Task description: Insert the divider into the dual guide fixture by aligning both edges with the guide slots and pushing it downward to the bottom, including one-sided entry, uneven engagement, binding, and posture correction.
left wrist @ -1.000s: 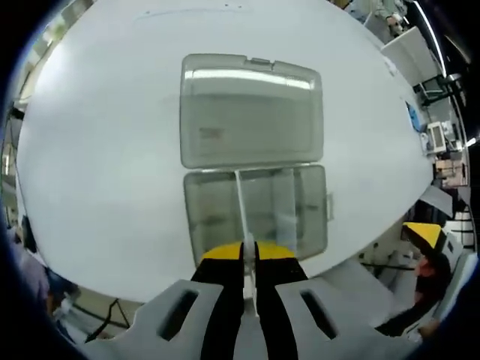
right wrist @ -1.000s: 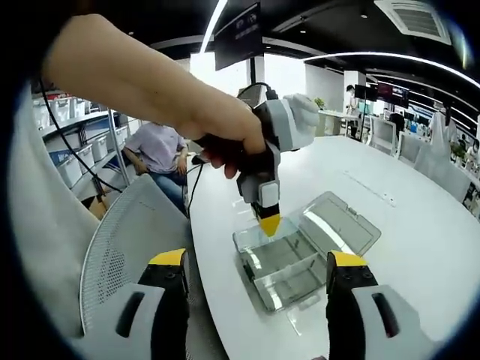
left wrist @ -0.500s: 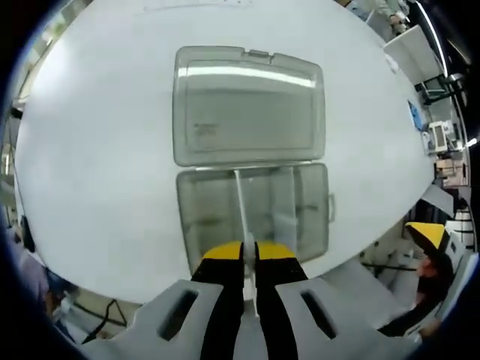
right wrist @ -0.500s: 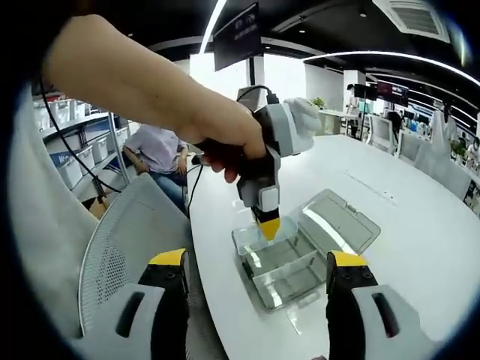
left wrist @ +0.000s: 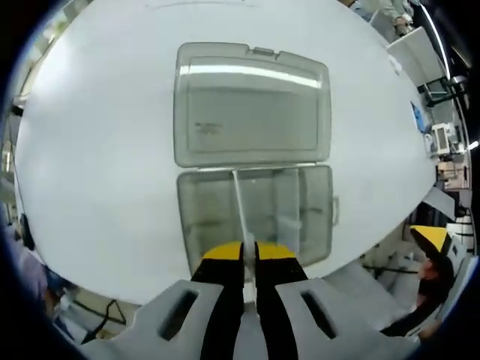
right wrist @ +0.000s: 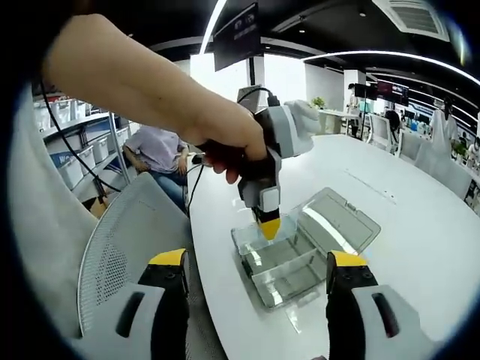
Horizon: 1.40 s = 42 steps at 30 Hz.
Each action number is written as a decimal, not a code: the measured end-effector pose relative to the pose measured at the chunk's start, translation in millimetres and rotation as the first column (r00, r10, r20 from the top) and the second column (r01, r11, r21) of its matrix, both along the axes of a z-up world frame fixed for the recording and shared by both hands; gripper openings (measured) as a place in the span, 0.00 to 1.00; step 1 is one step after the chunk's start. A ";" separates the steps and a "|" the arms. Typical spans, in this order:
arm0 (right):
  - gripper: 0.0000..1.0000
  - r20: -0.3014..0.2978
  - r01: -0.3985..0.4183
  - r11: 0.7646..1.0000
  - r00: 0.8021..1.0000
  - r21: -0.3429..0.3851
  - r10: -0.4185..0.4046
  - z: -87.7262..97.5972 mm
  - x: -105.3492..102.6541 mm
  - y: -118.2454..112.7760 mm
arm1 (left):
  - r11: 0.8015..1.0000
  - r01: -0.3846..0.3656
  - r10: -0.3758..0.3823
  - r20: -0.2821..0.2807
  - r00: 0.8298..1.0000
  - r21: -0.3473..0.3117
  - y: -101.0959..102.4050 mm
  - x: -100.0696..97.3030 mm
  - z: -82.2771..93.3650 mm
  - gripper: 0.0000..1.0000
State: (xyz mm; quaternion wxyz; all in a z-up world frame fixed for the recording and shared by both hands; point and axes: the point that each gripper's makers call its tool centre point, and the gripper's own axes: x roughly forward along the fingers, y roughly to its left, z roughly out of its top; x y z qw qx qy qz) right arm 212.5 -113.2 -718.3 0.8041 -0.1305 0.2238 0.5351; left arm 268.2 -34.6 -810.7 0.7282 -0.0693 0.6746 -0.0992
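A clear plastic compartment box (left wrist: 255,217) lies on the white table with its lid (left wrist: 251,105) folded open beyond it. My left gripper (left wrist: 249,251) is shut on a thin clear divider (left wrist: 240,206) that stands on edge inside the box's left half. In the right gripper view the left gripper (right wrist: 268,225), held by a hand, points down into the box (right wrist: 281,262) from above. My right gripper (right wrist: 259,274) is open with nothing between its jaws, held back from the box near the table's edge.
The white table (right wrist: 390,247) stretches far beyond the box. A grey mesh chair (right wrist: 112,247) stands by the table's near edge, and a seated person (right wrist: 157,154) is behind it. Desks and monitors line the room's back.
The left gripper has sunk slightly toward the box with the divider; the box looks a little larger in its view. The right gripper has stayed still.
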 end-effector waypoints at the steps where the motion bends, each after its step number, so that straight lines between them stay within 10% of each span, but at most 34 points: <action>1: 0.72 0.000 0.000 1.000 1.000 0.000 0.000 -0.1 0.2 0.1 | 1.000 0.000 0.000 -0.001 1.000 0.001 0.0 -0.1 0.0 0.01; 42: 0.72 -0.010 0.001 1.000 1.000 0.010 -0.001 -2.2 4.9 -0.4 | 0.998 0.043 -0.043 -0.006 0.999 0.036 -3.4 3.5 -5.1 0.01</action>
